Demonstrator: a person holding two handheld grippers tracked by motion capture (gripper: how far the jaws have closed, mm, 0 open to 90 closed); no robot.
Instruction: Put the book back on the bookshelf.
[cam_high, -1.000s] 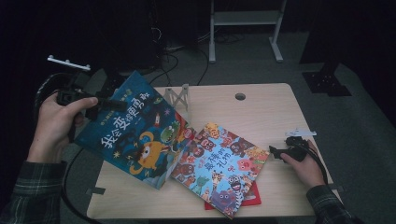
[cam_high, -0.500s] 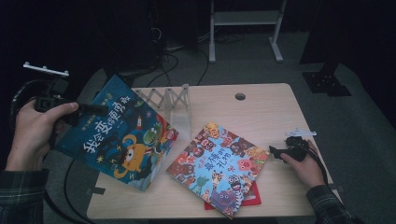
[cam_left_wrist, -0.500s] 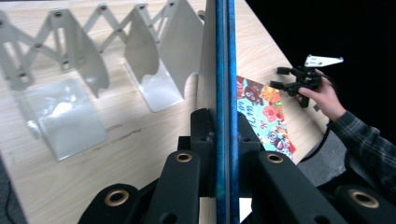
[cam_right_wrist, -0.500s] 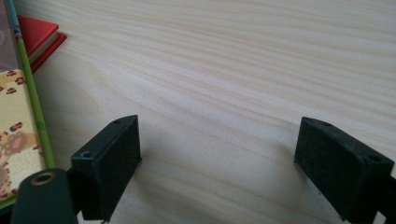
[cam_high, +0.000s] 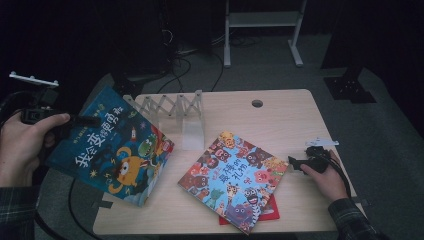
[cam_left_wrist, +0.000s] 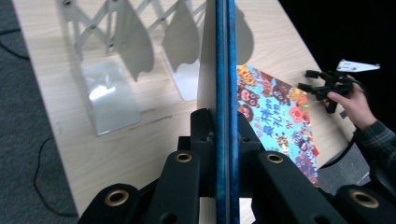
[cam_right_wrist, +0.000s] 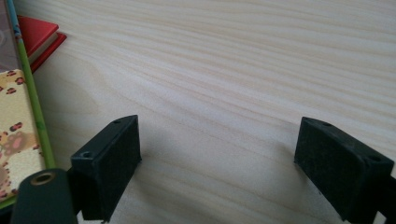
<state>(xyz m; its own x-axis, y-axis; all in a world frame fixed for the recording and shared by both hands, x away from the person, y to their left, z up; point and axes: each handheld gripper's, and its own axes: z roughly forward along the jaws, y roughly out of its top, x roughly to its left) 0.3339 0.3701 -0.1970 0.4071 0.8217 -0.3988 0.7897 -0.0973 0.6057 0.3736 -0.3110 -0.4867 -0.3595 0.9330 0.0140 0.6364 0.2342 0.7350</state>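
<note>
A thin blue picture book with cartoon monsters (cam_high: 112, 150) is clamped edge-on in the left tongs (cam_left_wrist: 223, 135) and held tilted over the left end of the pale wooden bench (cam_high: 280, 117), near a white folding book rack (cam_high: 172, 107). The right tongs (cam_right_wrist: 217, 154) are held wide apart, empty, on the bench beside a colourful animal-patterned book (cam_high: 235, 177)

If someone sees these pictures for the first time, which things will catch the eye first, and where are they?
The blue picture book stands out first: the left claw is shut on its edge and holds it tilted over the table's left side. Next comes the colourful animal book, lying flat near the front edge on a red book. Behind them a white folding book rack stands, and the right claw rests open at the right.
</note>
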